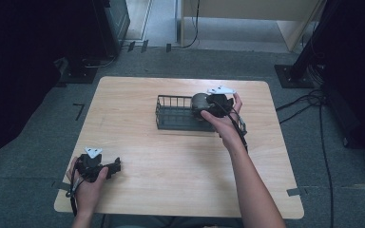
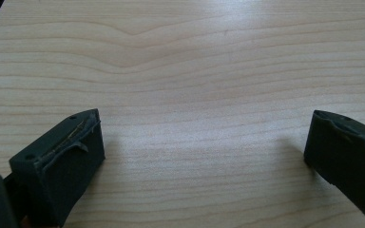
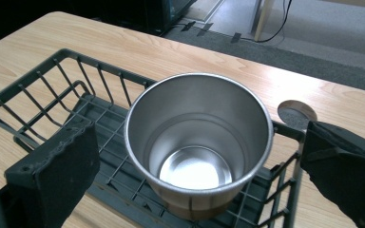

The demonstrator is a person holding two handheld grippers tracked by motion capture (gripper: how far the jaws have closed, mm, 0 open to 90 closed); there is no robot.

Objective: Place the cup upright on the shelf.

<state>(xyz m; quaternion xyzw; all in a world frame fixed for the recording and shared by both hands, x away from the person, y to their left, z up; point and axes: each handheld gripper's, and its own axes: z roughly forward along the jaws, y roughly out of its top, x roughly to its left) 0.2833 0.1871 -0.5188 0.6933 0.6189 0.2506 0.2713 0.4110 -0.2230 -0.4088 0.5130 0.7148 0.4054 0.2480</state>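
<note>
Right gripper [image 3: 197, 166] hovers with its jaws spread wide, pads clear of the shiny round steel cup [image 3: 198, 142], which stands upright between and just below them inside the dark wire basket [image 3: 52, 90]. Left gripper [image 2: 204, 152] rests well apart on the pale wooden table [image 2: 195, 57], jaws spread over bare wood.

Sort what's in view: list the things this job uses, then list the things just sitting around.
In use:
steel cup, upright in the basket
wire basket
right gripper, fingers open around the cup

Sitting around:
left gripper, open over bare table
cables on the floor
</note>
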